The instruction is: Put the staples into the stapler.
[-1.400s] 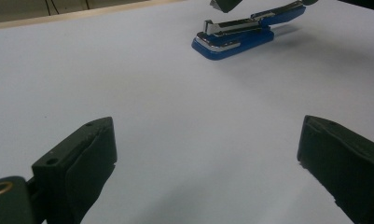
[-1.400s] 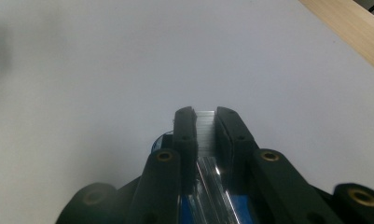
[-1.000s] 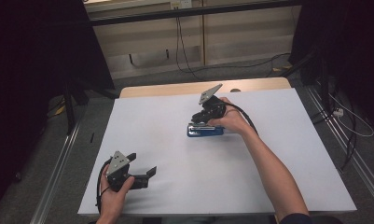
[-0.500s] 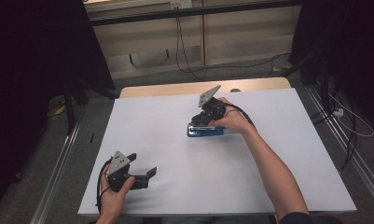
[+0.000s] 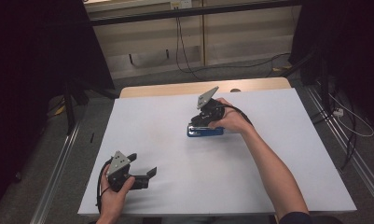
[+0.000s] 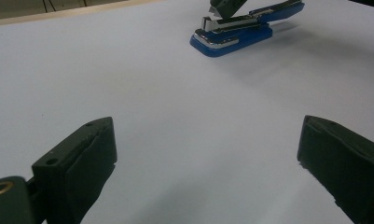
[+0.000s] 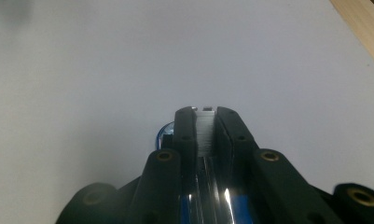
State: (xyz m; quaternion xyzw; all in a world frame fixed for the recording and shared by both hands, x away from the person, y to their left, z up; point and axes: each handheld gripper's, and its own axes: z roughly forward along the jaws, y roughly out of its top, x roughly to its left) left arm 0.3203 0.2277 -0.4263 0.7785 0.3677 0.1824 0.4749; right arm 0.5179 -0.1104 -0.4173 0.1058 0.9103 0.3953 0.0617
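A blue stapler (image 5: 206, 132) with a silver metal top lies flat near the middle of the white table (image 5: 156, 121). My right gripper (image 5: 197, 123) comes down on it from the right and is shut on the stapler's top arm. In the right gripper view the silver strip of the stapler (image 7: 204, 135) sits pinched between the two black jaws of the right gripper (image 7: 204, 112). My left gripper (image 5: 142, 164) rests at the front left of the table, open and with nothing in it. Past the wide jaws of the left gripper (image 6: 208, 140) lies the stapler (image 6: 236, 37).
A bare wooden strip (image 5: 175, 88) runs along the table's far edge. Metal rails (image 5: 58, 158) flank the table on both sides, and cables (image 5: 348, 121) trail over the floor to the right. A dark stand (image 5: 70, 100) is at the far left.
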